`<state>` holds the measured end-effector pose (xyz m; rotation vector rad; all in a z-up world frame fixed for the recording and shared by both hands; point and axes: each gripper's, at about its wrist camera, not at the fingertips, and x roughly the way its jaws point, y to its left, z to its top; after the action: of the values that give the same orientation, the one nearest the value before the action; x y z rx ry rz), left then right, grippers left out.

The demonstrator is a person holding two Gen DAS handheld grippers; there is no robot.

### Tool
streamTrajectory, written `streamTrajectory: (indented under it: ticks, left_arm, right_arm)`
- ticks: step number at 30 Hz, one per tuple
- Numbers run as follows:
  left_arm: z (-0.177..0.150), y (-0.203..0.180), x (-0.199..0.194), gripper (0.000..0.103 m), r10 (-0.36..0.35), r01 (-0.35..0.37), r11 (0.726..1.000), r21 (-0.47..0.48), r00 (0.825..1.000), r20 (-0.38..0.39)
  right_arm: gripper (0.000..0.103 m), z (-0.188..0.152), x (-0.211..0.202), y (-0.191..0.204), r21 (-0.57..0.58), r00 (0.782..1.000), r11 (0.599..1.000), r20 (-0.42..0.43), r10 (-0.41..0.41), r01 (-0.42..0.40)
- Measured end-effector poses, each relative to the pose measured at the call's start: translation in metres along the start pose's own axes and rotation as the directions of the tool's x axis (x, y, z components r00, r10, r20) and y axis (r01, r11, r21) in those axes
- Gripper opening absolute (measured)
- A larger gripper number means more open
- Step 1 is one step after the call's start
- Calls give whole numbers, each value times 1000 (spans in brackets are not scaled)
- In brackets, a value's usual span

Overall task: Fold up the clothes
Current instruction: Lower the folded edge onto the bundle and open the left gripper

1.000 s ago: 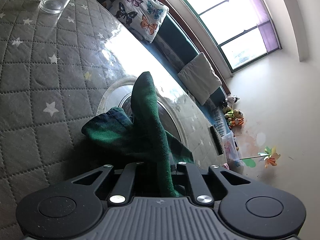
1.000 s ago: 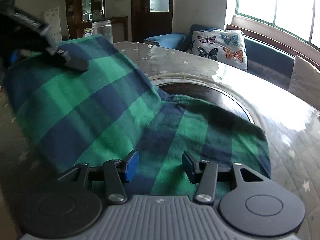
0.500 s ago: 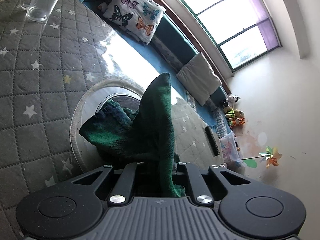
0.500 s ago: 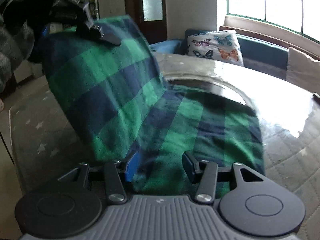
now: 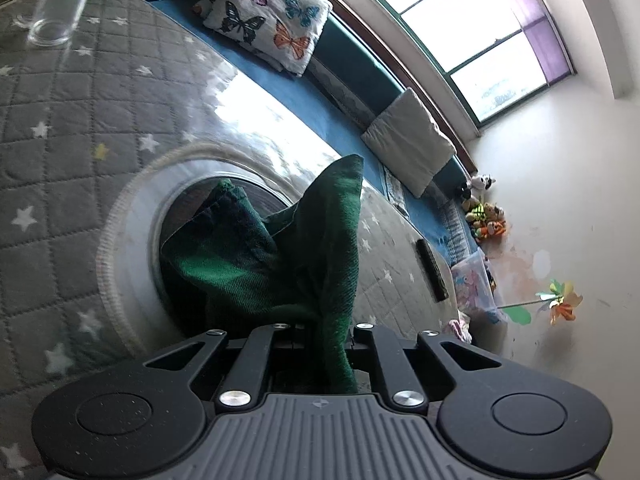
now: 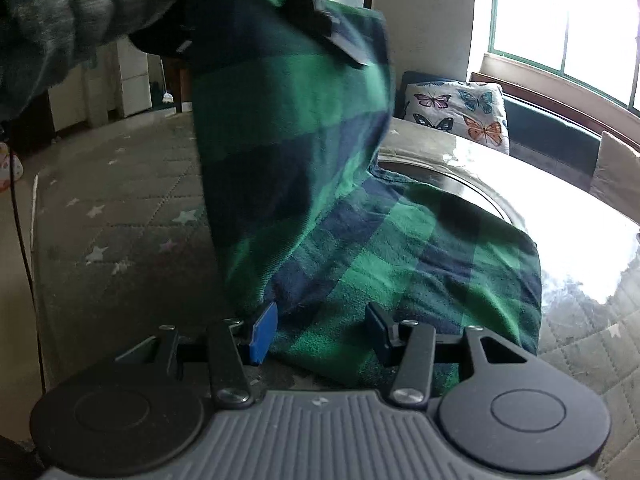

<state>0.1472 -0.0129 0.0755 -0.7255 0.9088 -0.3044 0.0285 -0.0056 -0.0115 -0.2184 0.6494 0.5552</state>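
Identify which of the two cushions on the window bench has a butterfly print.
The butterfly cushion, nearer the glass; the plain cushion further along is unpatterned beige.

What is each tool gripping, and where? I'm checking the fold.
Left tool: a raised edge of the plaid cloth. Right tool: open around the cloth, gripping nothing.

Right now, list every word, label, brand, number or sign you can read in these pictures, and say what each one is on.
None can be read.
Each gripper body carries only a small cross-in-circle mark, no letters: left gripper, right gripper.
The butterfly cushion shows pictures only.
The plaid cloth shows no visible tag.
The clear glass shows no print.
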Motion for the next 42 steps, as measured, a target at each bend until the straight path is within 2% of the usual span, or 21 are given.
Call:
streamTrajectory:
  ticks: [4, 8, 11, 17, 19, 21, 26, 28, 31, 36, 37, 40, 42]
  left_arm:
    - [-10, -19, 27, 11, 25, -24, 999, 28, 998, -49]
    - [-20, -31, 54, 11, 47, -42, 998, 53, 995, -89]
    - [-28, -34, 72, 11, 50, -43, 997, 66, 992, -114]
    - [-45, -35, 99, 29, 67, -49, 993, 108, 983, -172]
    - [-51, -36, 105, 42, 67, -43, 991, 123, 978, -196]
    - [-55, -37, 108, 48, 61, -32, 990, 134, 974, -218]
    - [-65, -41, 114, 52, 12, 30, 988, 154, 964, -266]
    - [-67, -40, 114, 52, -6, 50, 987, 153, 962, -272]
    - [-67, -39, 109, 52, -35, 81, 985, 154, 959, -281]
    - [-60, -34, 75, 52, -97, 149, 968, 204, 964, -246]
    - [-57, -32, 66, 52, -105, 156, 964, 215, 967, -231]
    - [-48, -20, 39, 52, -100, 142, 957, 254, 980, -170]
    - [-45, -10, 25, 50, -72, 107, 953, 282, 989, -132]
  right_arm:
    - [50, -2, 0, 0, 7, 1000, 1000, 9, 10, -10]
    - [53, -7, -14, -14, 92, 997, 993, 30, 66, -69]
    - [53, -15, -28, -24, 108, 997, 992, 41, 64, -68]
    - [58, -30, -52, -48, 160, 998, 986, 58, 41, -50]
    - [61, -35, -56, -55, 181, 998, 983, 56, 22, -32]
    - [62, -41, -62, -62, 208, 998, 978, 56, 9, -21]
    - [64, -49, -71, -77, 263, 998, 964, 53, -44, 28]
    - [64, -51, -74, -83, 293, 997, 955, 51, -60, 42]
    - [63, -52, -79, -92, 363, 998, 932, 62, -29, 5]
    - [61, -44, -94, -93, 352, 994, 936, 100, -54, 16]
    - [58, -43, -97, -92, 349, 992, 937, 112, -58, 15]
    - [52, -31, -102, -88, 325, 986, 946, 156, -64, 10]
    - [46, -22, -99, -82, 296, 984, 955, 172, -46, -7]
